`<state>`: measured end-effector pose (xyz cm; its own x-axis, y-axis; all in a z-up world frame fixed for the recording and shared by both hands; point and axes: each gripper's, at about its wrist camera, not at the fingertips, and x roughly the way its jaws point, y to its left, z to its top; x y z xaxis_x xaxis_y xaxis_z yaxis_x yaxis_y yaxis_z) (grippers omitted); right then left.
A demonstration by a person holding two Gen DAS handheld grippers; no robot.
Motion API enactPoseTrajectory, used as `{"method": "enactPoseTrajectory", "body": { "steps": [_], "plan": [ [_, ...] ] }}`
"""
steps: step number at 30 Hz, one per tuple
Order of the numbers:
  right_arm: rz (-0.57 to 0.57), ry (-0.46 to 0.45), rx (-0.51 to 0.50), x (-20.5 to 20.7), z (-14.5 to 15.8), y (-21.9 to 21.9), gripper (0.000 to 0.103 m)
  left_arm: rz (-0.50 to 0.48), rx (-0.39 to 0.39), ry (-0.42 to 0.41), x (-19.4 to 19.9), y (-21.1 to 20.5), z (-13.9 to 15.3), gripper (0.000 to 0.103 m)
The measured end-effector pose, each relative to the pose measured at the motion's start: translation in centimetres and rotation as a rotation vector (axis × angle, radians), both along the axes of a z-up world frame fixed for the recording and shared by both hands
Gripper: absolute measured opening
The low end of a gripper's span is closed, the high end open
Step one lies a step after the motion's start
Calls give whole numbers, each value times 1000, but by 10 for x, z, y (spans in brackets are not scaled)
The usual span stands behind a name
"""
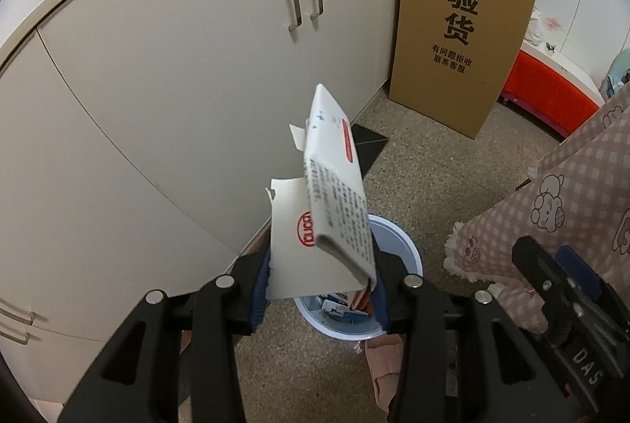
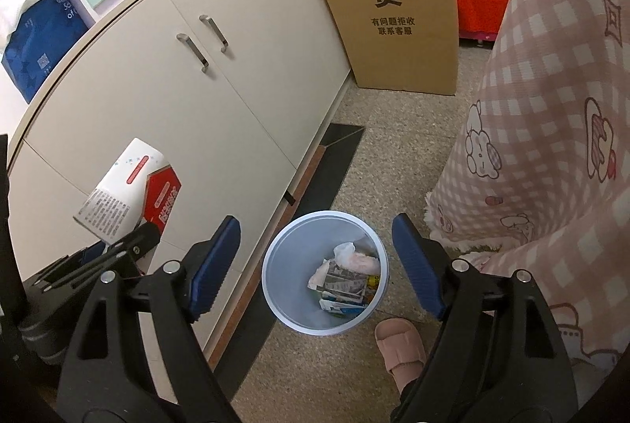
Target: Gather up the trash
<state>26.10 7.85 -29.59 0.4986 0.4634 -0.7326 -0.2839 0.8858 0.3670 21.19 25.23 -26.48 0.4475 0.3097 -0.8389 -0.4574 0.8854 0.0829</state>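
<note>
Cardboard box, flattened and torn, sits clamped by its near end in the left gripper above the blue bin. It looks light, stiff and easily crushed; that near edge suits gripping. Right gripper stands wide, empty, over the bin.

The flattened carton is thin printed cardboard, white and faintly glossy, with torn paper flaps. The waste bin is smooth pale-blue plastic with a slight sheen; crumpled paper and shiny wrappers lie in it. The cabinet doors are matt cream laminate with brushed metal handles. The tall box is plain brown corrugated cardboard, matt. The floor is speckled, rough-looking stone. The checked cloth is soft fabric with a frayed edge. The slipper is matt pink foam
</note>
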Motion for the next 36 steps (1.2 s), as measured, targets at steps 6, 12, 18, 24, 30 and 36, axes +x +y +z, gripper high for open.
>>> {"method": "enactPoseTrajectory", "body": {
  "steps": [6,12,18,24,30,36],
  "plan": [
    [-1,4,-1,0,0,-1,78,-1,-28,3,7,2,-4,60],
    [-3,13,-5,-1,-1,-1,79,-5,-26,31,11,1,-10,72],
    [-1,12,-17,-1,0,0,79,-3,-26,27,5,-1,-8,73],
    [36,9,-27,-6,7,1,79,-4,-7,7,-5,-4,3,75],
    [74,-51,-29,-27,48,-9,79,-10,44,-70,-29,-12,40,80],
    [65,-171,-38,-64,112,-33,82,-34,84,-196,-60,-31,96,83]
  ]
}}
